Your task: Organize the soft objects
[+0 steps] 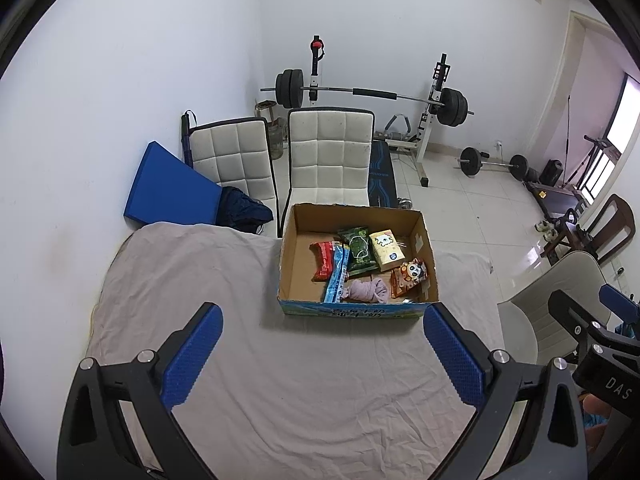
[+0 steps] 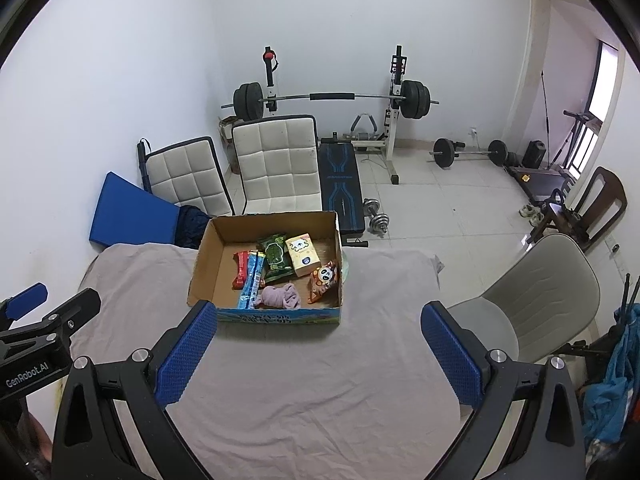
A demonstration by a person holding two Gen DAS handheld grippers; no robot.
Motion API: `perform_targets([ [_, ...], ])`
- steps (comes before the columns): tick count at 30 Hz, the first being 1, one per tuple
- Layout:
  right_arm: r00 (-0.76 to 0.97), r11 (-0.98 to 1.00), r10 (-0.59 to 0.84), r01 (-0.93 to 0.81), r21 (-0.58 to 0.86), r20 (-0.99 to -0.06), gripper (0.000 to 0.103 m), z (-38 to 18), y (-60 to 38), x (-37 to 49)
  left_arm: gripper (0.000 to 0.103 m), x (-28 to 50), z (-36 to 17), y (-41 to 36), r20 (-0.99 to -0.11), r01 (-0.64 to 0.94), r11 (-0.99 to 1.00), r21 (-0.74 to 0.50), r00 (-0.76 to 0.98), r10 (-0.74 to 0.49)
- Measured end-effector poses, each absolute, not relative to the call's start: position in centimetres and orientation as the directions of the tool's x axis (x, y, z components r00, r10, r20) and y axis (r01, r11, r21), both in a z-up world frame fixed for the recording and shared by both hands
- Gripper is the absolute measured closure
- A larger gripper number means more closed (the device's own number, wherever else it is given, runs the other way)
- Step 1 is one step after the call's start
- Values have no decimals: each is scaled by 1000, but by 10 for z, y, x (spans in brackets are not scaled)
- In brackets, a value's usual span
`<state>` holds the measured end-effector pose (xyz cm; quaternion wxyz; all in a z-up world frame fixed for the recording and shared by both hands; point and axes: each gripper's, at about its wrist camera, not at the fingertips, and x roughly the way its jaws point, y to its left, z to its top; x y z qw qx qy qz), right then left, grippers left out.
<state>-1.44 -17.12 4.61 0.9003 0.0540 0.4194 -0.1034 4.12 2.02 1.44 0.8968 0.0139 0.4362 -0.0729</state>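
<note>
1. The left tool [image 1: 322, 356] hovers over the cloth-covered table [image 1: 280, 380] short of the cardboard box [image 1: 360, 312], fingers spread wide and holding nothing.
2. Inside the box, from its left: a red packet [image 1: 323, 260], a blue packet [image 1: 337, 276], a green packet [image 1: 358, 250], a yellow tissue pack [image 1: 387, 250] and an orange panda packet [image 1: 410, 276].
3. A purple cloth bundle [image 1: 368, 292] lies against the box's near wall.
4. The right tool [image 2: 318, 356] hangs released, just short of the box's right half.
</note>
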Motion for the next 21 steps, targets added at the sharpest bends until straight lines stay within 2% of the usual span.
perform_targets([
  [21,637,970,-153,244,9,-756,0,50,-175,-20,0,37,18,18,-778,166,985,-39,613,-134],
])
